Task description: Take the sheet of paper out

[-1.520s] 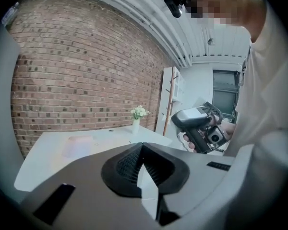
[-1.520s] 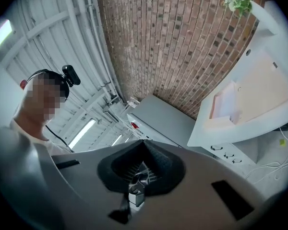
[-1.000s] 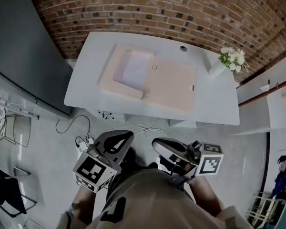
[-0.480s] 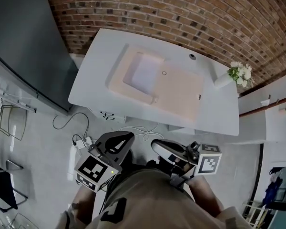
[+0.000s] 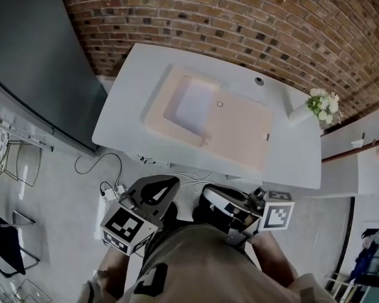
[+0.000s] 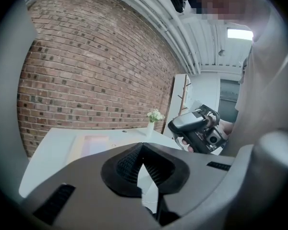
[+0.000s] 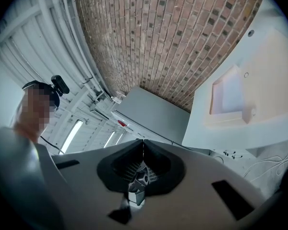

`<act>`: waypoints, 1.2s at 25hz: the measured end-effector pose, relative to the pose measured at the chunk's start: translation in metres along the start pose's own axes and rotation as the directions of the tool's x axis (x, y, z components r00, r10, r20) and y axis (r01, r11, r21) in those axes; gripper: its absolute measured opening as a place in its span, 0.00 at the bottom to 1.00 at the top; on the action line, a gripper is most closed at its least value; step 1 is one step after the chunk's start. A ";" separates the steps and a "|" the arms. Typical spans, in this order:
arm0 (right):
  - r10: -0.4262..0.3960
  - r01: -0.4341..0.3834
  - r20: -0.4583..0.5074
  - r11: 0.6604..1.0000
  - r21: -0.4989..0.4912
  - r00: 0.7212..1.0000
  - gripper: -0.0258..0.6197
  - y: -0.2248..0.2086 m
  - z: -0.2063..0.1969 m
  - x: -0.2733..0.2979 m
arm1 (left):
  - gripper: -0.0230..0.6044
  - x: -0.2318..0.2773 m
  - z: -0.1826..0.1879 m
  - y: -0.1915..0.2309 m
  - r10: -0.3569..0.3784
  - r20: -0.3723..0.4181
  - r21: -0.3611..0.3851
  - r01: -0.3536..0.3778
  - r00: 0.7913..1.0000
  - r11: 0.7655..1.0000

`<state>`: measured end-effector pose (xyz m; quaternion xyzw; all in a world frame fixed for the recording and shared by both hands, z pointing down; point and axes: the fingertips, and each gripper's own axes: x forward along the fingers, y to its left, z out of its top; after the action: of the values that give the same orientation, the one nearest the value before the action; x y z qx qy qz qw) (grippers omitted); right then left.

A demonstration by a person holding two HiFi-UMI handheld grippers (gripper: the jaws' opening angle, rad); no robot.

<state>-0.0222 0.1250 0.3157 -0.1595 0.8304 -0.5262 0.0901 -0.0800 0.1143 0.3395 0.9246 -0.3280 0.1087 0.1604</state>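
Note:
A white sheet of paper lies in the raised left half of a pale beige open folder on the white table. Both grippers hang close to my body, well short of the table's near edge. My left gripper is shut with nothing in it, and its tips meet in the left gripper view. My right gripper is also shut and empty. The right gripper view shows the sheet far off to the right. In the left gripper view the folder lies beyond the jaws.
A vase of white flowers stands at the table's right end, before a brick wall. A dark grey panel stands at the left. Cables and a power strip lie on the floor under the table's near edge. Wire chairs stand at far left.
The table has drawn nearer and lower in the head view. Both grippers stay shut close to my body.

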 end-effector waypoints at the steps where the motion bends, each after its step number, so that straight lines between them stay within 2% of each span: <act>1: 0.009 -0.009 -0.003 1.000 0.003 1.000 0.08 -0.003 0.005 -0.001 | 0.06 0.004 0.001 0.001 0.008 -0.006 0.011 -0.008 1.000 1.000; 12: 0.124 -0.124 -0.061 0.992 0.009 0.990 0.08 -0.030 0.071 -0.032 | 0.06 0.076 0.035 0.001 0.105 -0.025 0.023 -0.104 0.994 0.994; 22: 0.154 -0.148 -0.090 0.987 0.064 0.984 0.08 -0.061 0.105 -0.066 | 0.06 0.124 0.043 -0.010 0.162 -0.062 0.025 -0.161 0.985 0.987; 30: 0.143 -0.133 -0.116 0.986 0.096 0.983 0.08 -0.092 0.118 -0.085 | 0.06 0.148 0.050 -0.021 0.196 -0.100 0.035 -0.194 0.975 0.980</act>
<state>0.1105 0.0200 0.3465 -0.0648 0.8194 -0.5636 0.0823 0.0509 0.0261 0.3343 0.8830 -0.4070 0.1756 0.1541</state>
